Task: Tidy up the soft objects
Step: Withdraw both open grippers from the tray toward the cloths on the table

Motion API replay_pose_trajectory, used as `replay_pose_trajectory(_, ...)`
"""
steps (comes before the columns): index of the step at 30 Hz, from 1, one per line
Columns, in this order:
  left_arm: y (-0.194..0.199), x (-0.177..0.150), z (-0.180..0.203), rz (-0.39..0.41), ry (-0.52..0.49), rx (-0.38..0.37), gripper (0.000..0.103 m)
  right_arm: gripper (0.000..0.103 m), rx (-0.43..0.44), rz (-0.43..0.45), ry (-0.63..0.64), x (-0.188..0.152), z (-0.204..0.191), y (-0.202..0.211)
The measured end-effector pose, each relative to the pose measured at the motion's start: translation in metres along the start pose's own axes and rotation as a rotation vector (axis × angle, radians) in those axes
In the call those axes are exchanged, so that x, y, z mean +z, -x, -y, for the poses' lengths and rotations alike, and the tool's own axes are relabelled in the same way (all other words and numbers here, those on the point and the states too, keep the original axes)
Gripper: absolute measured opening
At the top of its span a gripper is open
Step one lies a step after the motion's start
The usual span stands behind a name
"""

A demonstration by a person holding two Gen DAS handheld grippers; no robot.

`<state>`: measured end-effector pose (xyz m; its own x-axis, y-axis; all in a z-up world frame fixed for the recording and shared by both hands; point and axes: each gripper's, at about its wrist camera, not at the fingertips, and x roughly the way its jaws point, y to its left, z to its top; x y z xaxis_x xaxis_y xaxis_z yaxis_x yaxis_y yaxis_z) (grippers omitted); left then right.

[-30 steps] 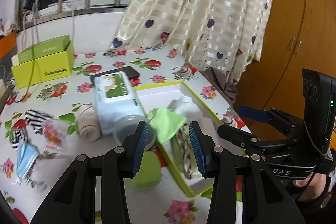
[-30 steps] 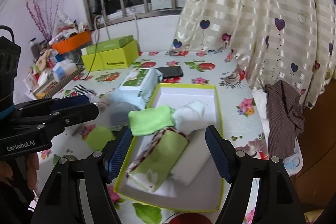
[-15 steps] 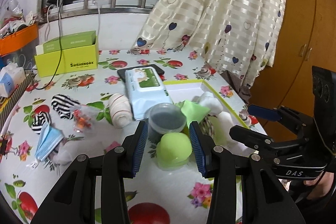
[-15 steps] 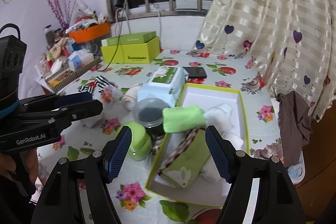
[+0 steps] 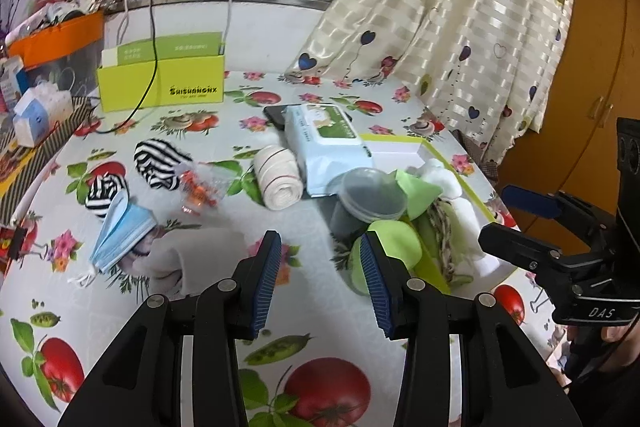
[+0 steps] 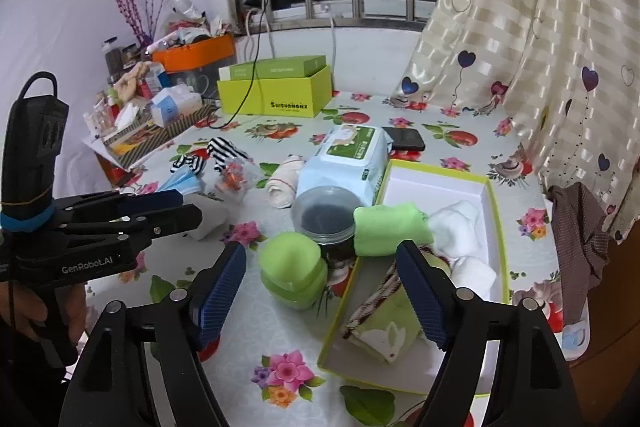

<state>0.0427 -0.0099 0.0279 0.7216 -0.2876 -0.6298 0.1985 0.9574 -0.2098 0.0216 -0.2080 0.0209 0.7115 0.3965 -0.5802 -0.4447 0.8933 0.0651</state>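
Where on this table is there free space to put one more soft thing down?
The far end of the open box, beyond the white socks, is bare. The tablecloth in front of the left gripper is also free. Around the dark-lidded jar and green container it is crowded.

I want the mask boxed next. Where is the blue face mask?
In the left wrist view, the blue face mask lies on the table's left side, beside the striped socks and grey cloth.

Bare tablecloth (image 5: 316, 227) lies ahead, flanked by grey cloth (image 5: 192, 255) and green container (image 5: 384, 251).
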Motion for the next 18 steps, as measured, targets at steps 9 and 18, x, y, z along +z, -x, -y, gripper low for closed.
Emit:
replay_pose_trajectory(9, 0.004, -0.012, -0.026, -0.019, 0.041, 0.030, 0.043, 0.078, 0.027, -0.032, 0.021, -0.002, -0.012, -0.007)
replay_pose_trajectory(18, 0.006, -0.019, -0.054, -0.025, 0.091, 0.078, 0.043, 0.078, 0.055, -0.039, 0.043, 0.001, -0.022, -0.014)
